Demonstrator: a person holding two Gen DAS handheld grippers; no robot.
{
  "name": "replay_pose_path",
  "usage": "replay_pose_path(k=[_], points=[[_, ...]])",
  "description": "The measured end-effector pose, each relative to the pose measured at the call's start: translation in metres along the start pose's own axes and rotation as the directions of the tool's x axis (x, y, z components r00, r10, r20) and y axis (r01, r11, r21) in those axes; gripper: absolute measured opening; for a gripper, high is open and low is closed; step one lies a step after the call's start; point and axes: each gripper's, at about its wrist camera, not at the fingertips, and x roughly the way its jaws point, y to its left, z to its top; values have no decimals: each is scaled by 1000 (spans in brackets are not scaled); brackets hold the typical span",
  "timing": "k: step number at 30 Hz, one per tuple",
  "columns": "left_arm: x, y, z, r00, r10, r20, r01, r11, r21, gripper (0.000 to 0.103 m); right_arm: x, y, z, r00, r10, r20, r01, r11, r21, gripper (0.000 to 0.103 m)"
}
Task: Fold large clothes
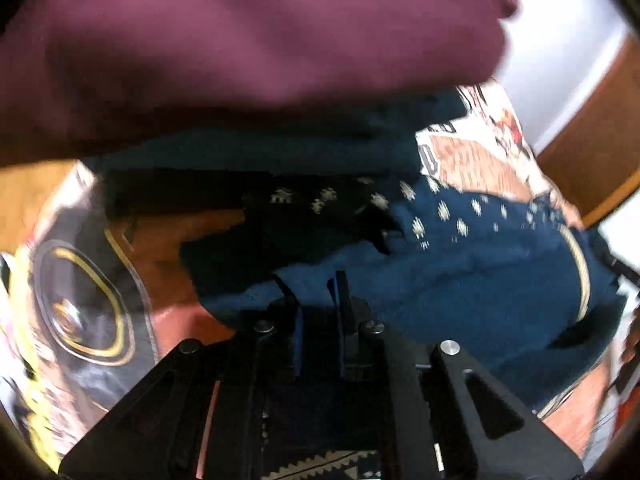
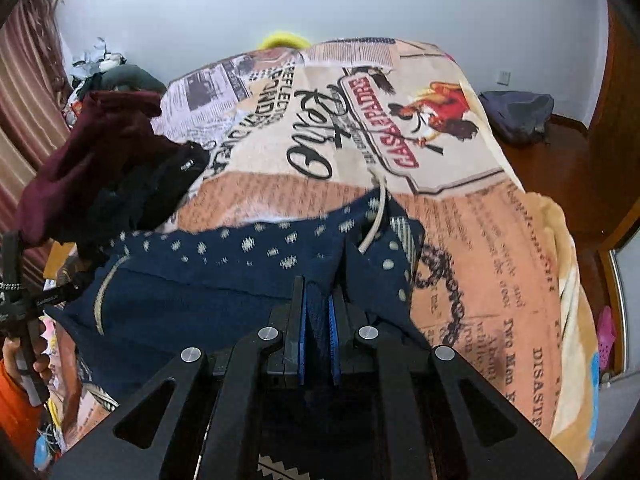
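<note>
You are mid-fold: both grippers have hold of the blue garment (image 2: 224, 280), a dark blue piece with pale speckles and a cream cord, which lies on the near part of the bed (image 2: 500, 240) over its printed blanket. Starting at the left, the maroon garment (image 2: 92, 152) sits bunched at the bed's left edge with a dark piece beside it; in the left wrist view it fills the far part of the picture, close ahead of that gripper. The left gripper (image 1: 316, 292) has its jaws nearly closed on a fold of the blue cloth, as far as the blur allows. Further right, the right gripper (image 2: 318, 300) has its jaws pinched shut on a ridge of the same cloth near the cord. I judge the next move to be carrying the two held points together across the garment and laying them flat, keeping the cloth taut between them and clear of the maroon heap. No basket, box or other container shows in either view, so nothing can be said of contents.
</note>
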Motion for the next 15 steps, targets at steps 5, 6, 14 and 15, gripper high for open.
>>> replay_pose_path(k=[5, 6, 14, 15], points=[[-30, -17, -5, 999, 34, 28, -36, 995, 89, 29, -16, -1, -5, 999, 22, -29, -21, 1000, 16, 21], [-40, -19, -7, 999, 24, 40, -28, 995, 97, 35, -18, -1, -5, 999, 29, -28, -29, 999, 18, 29], [-98, -40, -22, 992, -15, 127, -4, 989, 146, 52, -71, -3, -14, 997, 73, 38, -76, 994, 73, 42], [-103, -40, -23, 991, -21, 131, 1, 988, 151, 58, -75, -2, -15, 997, 70, 45, -73, 995, 73, 42]])
